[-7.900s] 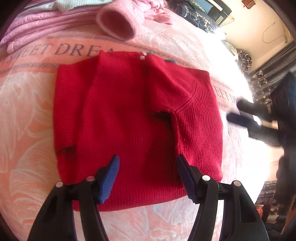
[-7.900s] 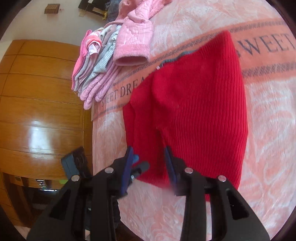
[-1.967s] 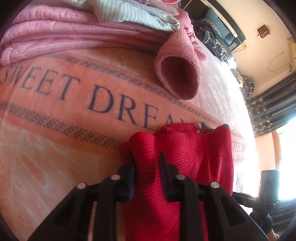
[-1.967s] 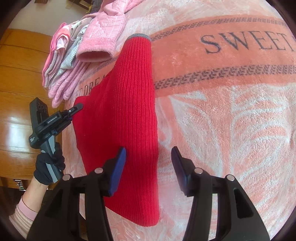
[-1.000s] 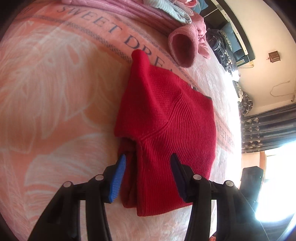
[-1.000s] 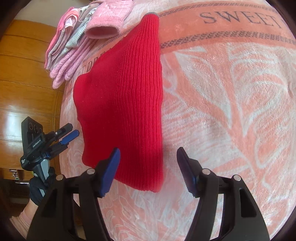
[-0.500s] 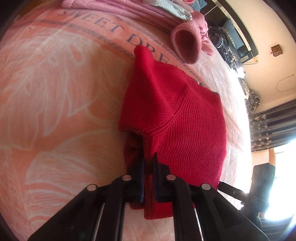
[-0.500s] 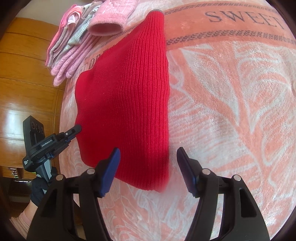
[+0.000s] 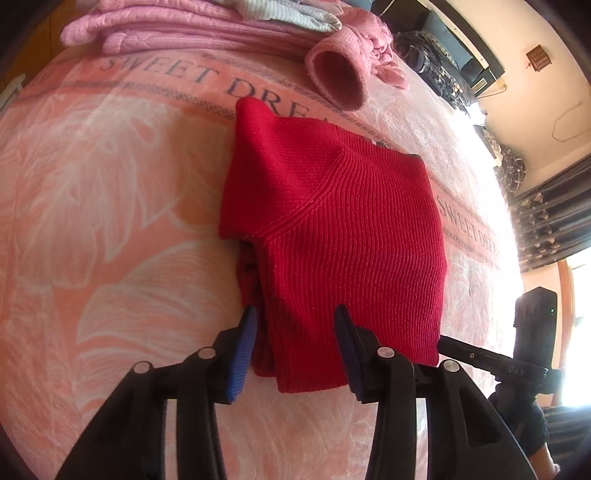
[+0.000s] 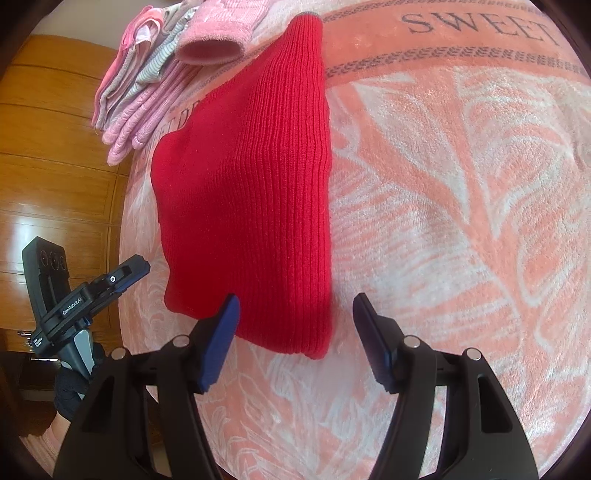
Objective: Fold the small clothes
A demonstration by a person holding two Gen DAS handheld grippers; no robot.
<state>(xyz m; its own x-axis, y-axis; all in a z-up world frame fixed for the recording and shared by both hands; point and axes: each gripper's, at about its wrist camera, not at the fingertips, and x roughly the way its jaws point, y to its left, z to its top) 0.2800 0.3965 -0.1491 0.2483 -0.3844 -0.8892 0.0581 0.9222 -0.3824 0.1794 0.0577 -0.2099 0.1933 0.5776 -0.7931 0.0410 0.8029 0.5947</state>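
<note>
A bed fills both views, spread with a peach-pink blanket (image 9: 92, 192) printed with pale leaves and the words "SWEET DREAMS" along a darker band. Wooden panelling (image 10: 55, 155) rises beside the bed in my right wrist view; dark curtains (image 9: 550, 229) hang at the far right of the left wrist view.

The red knit sweater (image 9: 332, 229) lies folded in the middle of the blanket, sleeves tucked in, one corner poking up toward the lettering. Beyond it, at the far edge, sits a stack of folded pink clothes (image 9: 192, 33) with a pink cuffed sleeve (image 9: 338, 77) pointing toward the sweater.

My left gripper (image 9: 295, 343) hovers at the sweater's near-left edge, its blue-padded jaws spread apart with the hem between them but not pinched. My right gripper (image 10: 295, 332) is likewise released, jaws wide, straddling the sweater's near-right corner from above. Neither claw grasps anything.

In the right wrist view I can see the left gripper held by a black-gloved hand (image 10: 72, 387) at the bed's left side, a pink sleeve (image 10: 48, 443) at the wrist.
</note>
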